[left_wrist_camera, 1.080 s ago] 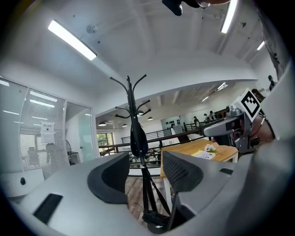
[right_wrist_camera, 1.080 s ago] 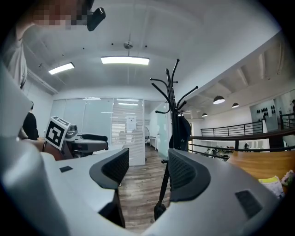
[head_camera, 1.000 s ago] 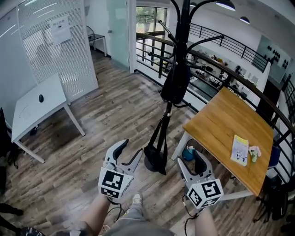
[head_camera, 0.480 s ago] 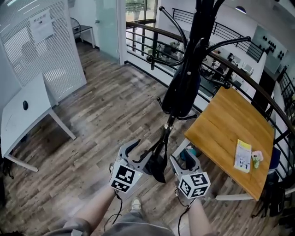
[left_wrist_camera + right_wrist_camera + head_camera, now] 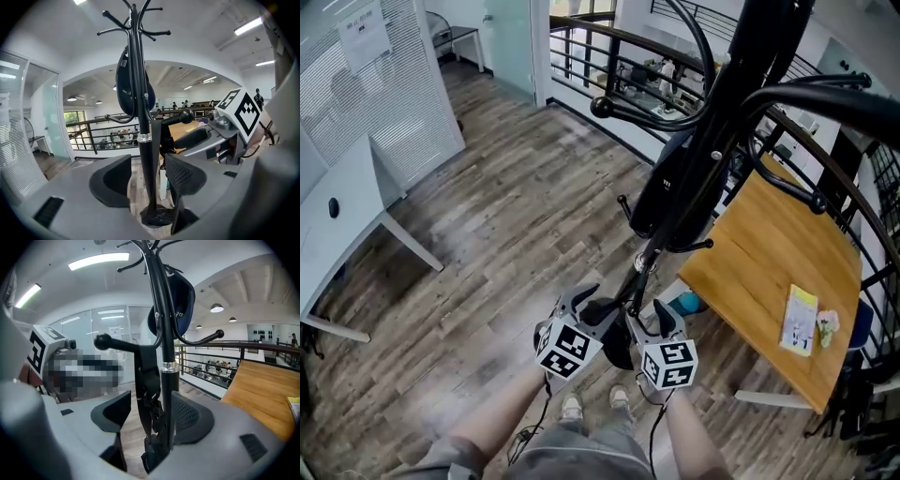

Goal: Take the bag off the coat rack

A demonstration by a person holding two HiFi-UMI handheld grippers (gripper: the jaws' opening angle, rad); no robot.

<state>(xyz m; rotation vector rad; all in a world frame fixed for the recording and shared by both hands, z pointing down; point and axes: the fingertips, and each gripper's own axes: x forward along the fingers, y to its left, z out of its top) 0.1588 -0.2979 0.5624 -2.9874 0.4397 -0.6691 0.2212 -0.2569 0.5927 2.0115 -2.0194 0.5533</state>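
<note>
A black coat rack (image 5: pixel 712 159) rises from a round base (image 5: pixel 617 349) on the wood floor. A dark bag (image 5: pixel 667 192) hangs high on its pole (image 5: pixel 143 117), and the bag (image 5: pixel 123 84) shows near the hooks in the left gripper view. The same bag (image 5: pixel 182 298) hangs behind the pole in the right gripper view, where a black strap (image 5: pixel 145 394) dangles lower down. My left gripper (image 5: pixel 589 305) and right gripper (image 5: pixel 647 319) sit close together, low by the pole, well below the bag. Both the left gripper (image 5: pixel 147 180) and the right gripper (image 5: pixel 150 416) are open and hold nothing.
A wooden table (image 5: pixel 769 244) stands right of the rack with a yellow booklet (image 5: pixel 800 319) on it. A white desk (image 5: pixel 337 225) is at the left. A black railing (image 5: pixel 609 42) runs behind the rack, whose curved hook arms (image 5: pixel 825 94) reach out overhead.
The view has closed in on the coat rack. Both grippers have come together and moved in toward the lower pole; they stay open.
</note>
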